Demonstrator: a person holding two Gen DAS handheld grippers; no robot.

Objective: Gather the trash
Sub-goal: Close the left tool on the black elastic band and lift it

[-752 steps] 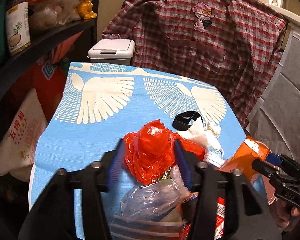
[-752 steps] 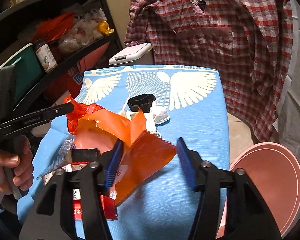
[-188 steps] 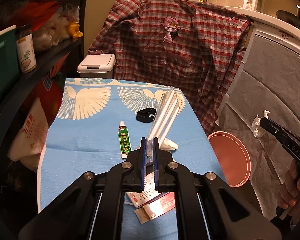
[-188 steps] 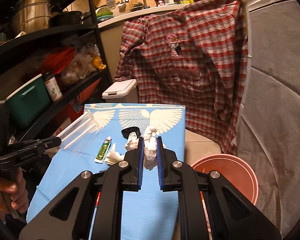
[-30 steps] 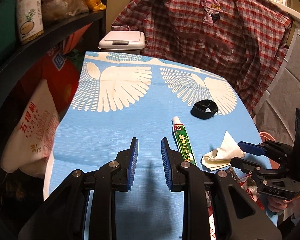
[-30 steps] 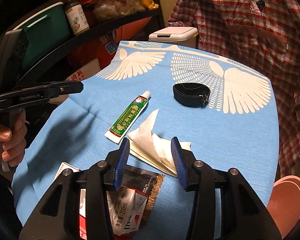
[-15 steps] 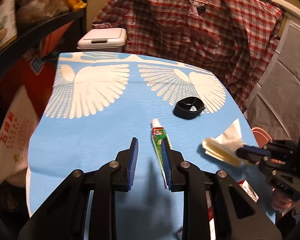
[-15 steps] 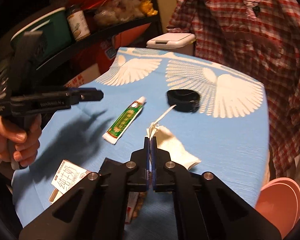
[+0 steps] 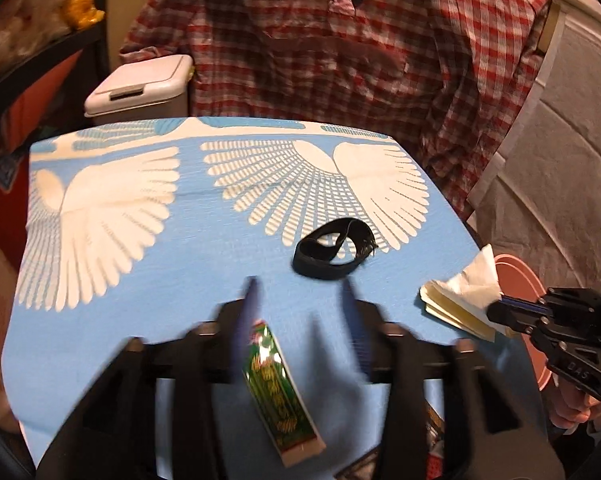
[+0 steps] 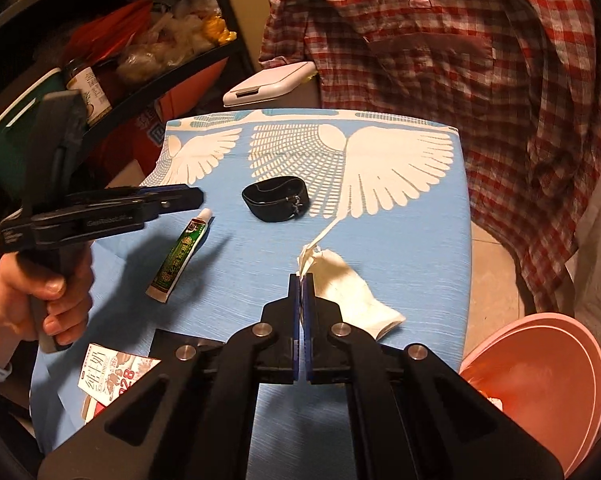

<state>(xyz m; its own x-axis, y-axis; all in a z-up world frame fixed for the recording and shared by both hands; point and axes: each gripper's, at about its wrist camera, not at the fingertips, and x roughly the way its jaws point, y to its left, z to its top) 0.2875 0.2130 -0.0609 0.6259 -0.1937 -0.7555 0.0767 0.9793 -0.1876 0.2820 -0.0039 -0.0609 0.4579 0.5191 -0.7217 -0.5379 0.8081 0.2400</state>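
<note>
- Right gripper (image 10: 300, 278) clamped on tissue (image 10: 348, 300) by one corner: may slip before reaching basin (image 10: 540, 380).
- Left gripper (image 9: 300, 300) apart over tube (image 9: 278, 384): may skid.

plaid shirt (image 9: 360, 52), dark shelving (image 10: 112, 76), warm light

left gripper (image 9: 300, 312) fingers blurred | carton (image 10: 108, 380) partly hidden | basin (image 10: 540, 384) cut off

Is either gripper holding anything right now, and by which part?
The right gripper pinches the white tissue by its corner. The left gripper is open, holding nothing.
</note>
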